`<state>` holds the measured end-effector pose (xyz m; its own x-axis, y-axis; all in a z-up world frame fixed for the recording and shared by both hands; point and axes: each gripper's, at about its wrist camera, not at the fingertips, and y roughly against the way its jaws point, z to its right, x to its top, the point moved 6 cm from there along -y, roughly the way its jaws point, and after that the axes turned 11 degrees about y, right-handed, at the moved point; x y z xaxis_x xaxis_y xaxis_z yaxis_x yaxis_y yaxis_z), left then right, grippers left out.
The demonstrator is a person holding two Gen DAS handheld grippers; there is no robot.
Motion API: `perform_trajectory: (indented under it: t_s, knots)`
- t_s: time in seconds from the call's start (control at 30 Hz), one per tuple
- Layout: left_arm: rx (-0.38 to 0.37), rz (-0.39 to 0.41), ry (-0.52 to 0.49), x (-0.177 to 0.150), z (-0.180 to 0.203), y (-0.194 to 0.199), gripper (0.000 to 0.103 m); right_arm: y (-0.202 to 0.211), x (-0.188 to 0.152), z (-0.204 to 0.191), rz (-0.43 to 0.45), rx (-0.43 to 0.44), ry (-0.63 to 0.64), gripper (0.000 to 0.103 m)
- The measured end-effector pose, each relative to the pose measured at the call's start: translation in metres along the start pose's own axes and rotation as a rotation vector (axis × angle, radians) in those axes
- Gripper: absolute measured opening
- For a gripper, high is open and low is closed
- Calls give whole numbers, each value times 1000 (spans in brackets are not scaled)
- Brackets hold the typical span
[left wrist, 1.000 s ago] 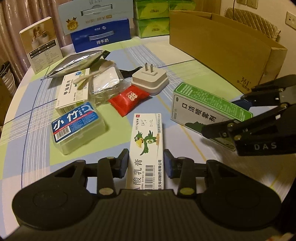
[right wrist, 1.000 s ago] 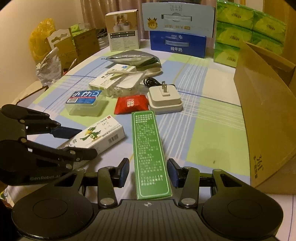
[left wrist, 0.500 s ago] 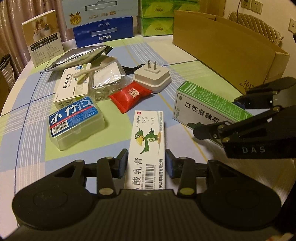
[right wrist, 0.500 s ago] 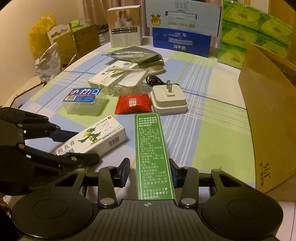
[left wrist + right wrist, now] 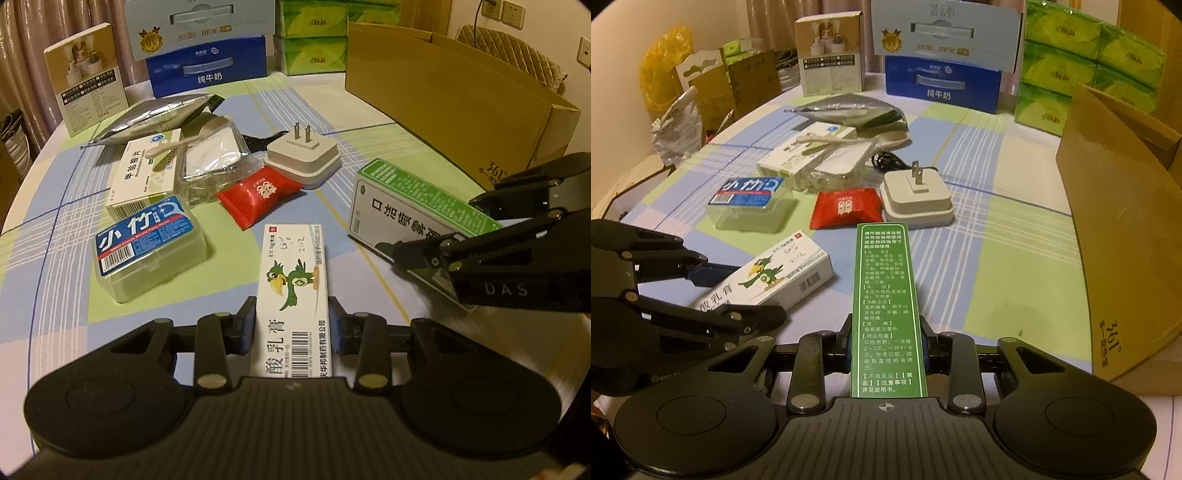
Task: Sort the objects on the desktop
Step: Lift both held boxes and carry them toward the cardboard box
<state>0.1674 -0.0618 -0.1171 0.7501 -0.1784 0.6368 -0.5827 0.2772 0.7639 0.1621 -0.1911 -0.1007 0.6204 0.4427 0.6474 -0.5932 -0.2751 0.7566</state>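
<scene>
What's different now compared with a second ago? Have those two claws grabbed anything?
The right gripper has just been closing, and its pads now press on the green box that earlier sat loosely between them. The left gripper was already shut on the white parrot box and stays so. Neither hand shifted; the plug, red sachet and the rest lie as before.

Ahead of me the plug (image 5: pixel 916 201) and red packet (image 5: pixel 846 206) block; bare bench (image 5: pixel 1008 258) runs toward the carton (image 5: pixel 1123 236).

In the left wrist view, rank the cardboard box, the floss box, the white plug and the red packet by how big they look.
1. Cardboard box
2. Floss box
3. White plug and red packet: they look alike in size, so no ranking between them.
</scene>
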Motion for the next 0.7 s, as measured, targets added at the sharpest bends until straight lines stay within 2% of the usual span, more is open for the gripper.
perform_trajectory:
  t_s: [0.17, 0.4, 0.57, 0.7]
  knots:
    - [6, 33, -2, 5, 1, 7, 33, 5, 4, 4, 25, -14, -17, 28]
    - [10, 41, -5, 9, 5, 13, 33, 17, 7, 10, 52, -28, -38, 28]
    - [13, 67, -2, 27, 16, 29, 33, 47, 22, 27, 104, -71, -68, 28]
    - [-26, 105, -26, 53, 43, 49, 33, 87, 38, 55, 160, -96, -111, 28]
